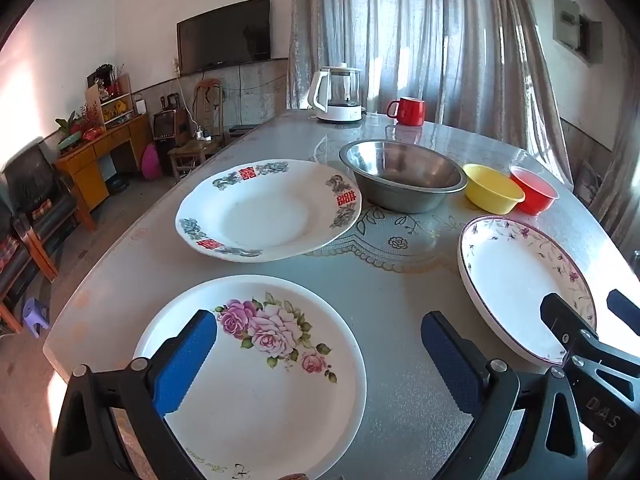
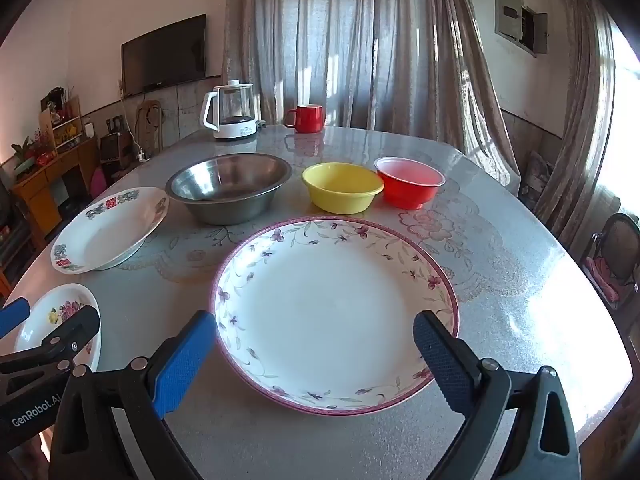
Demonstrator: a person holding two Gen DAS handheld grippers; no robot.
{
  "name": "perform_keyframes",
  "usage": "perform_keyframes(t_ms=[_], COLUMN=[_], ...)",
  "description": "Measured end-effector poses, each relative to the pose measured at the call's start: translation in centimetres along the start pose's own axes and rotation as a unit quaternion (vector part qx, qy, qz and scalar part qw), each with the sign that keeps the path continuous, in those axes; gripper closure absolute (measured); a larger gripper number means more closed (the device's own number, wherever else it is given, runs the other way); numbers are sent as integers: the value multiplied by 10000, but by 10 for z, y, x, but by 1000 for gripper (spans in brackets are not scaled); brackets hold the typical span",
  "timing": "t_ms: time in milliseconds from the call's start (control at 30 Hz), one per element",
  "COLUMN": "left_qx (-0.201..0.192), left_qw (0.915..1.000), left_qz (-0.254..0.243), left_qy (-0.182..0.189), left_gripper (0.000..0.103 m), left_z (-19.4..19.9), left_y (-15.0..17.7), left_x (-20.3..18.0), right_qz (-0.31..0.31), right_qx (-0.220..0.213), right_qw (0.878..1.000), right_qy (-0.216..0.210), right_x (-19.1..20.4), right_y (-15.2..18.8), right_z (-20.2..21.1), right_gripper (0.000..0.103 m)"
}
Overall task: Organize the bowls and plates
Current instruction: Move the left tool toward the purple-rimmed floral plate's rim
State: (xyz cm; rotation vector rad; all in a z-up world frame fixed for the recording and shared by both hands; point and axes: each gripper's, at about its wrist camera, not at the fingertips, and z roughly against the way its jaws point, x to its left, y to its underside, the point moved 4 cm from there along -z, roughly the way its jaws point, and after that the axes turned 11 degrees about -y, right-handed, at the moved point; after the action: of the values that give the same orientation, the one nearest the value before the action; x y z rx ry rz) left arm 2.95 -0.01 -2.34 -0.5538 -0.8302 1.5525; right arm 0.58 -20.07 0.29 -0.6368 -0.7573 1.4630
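Left gripper (image 1: 320,344) is held over the near table edge, fingers spread wide, nothing gripped; its blue pads (image 1: 184,360) are seen above the rose plate (image 1: 256,400), no contact visible. Right gripper (image 2: 316,348) is likewise held with fingers wide apart, nothing between them pressed; the purple-flower plate (image 2: 336,312) is framed between its pads, not touching as far as can be told.

From the left wrist view, with the rose plate at 6 o'clock: the red-character plate (image 1: 268,212) is placed at 12 o'clock of it, tilted, its far rim near or against the steel bowl (image 1: 404,176); which cannot be told. The purple-flower plate is found at 3 o'clock.

From the right wrist view, with the purple-flower plate at centre: steel bowl at 11 o'clock, yellow bowl (image 2: 340,188) at 12, red bowl (image 2: 410,182) at 1, the last two touching or just beside each other. The red-character plate is seen at 9 to 10 o'clock, the rose plate at 8 o'clock.

On the far table (image 2: 520,300) a kettle (image 2: 232,112) and a red mug (image 2: 308,118) are stood upright, well apart from the dishes.
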Motion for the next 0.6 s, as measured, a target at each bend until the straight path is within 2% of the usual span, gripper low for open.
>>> perform_keyframes(t_ms=[600], left_qx=[26], left_qw=[9998], left_qz=[-166], left_qy=[-75], left_gripper=[0], left_z=[-2], left_y=[1], left_x=[-5], right_qz=[-16], right_qx=[-56], right_qw=[9998], right_qy=[-194], right_x=[1], right_y=[-4], right_z=[1], right_gripper=[3])
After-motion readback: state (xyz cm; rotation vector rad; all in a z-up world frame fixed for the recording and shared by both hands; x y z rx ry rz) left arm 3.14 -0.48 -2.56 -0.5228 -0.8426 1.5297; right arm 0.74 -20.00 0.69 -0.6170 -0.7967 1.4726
